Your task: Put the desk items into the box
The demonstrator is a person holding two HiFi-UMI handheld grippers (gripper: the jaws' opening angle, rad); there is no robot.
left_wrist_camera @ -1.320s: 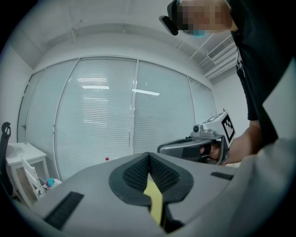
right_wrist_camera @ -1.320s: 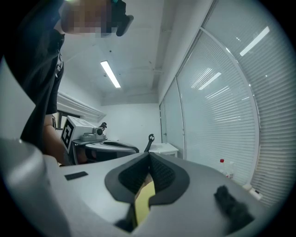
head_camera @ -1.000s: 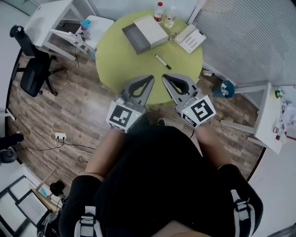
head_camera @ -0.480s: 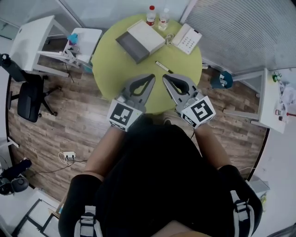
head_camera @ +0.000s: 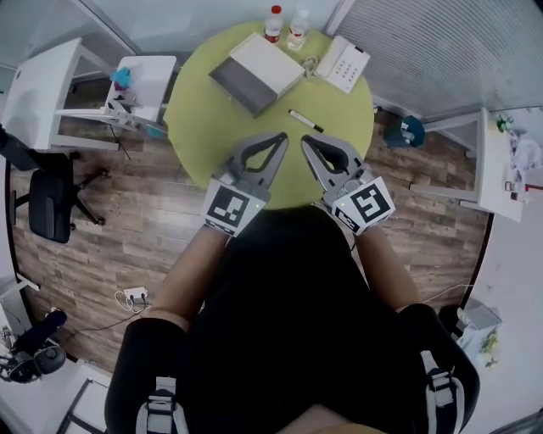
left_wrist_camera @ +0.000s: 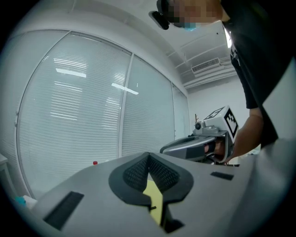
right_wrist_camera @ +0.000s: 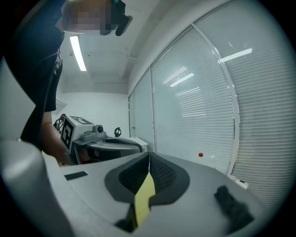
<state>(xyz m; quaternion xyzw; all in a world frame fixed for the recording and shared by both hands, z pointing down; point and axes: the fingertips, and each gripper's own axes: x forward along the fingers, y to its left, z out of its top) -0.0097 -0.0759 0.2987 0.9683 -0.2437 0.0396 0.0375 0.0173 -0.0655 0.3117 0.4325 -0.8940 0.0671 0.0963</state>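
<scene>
A round yellow-green table (head_camera: pixel 212 127) fills the top of the head view. On its far side sits an open box (head_camera: pixel 257 72), white with a grey tray beside it. A black marker (head_camera: pixel 305 120) lies near the middle, and a white telephone (head_camera: pixel 343 63) rests at the far right. My left gripper (head_camera: pixel 280 138) and right gripper (head_camera: pixel 308 141) hover side by side over the near edge, both shut with nothing held. The marker lies just beyond the right tips. In the left gripper view the pads (left_wrist_camera: pixel 159 173) meet; the same holds for the pads (right_wrist_camera: pixel 159 172) in the right gripper view.
Two bottles (head_camera: pixel 273 23) stand at the table's far rim beside the box. White desks (head_camera: pixel 51 93) and an office chair (head_camera: pixel 51 203) stand to the left. Another white desk (head_camera: pixel 501 161) and a blue object (head_camera: pixel 405 133) are to the right. Blinds cover the windows behind.
The person has moved closer to the table, so both grippers now reach further over its near edge. Both stay shut and empty.
</scene>
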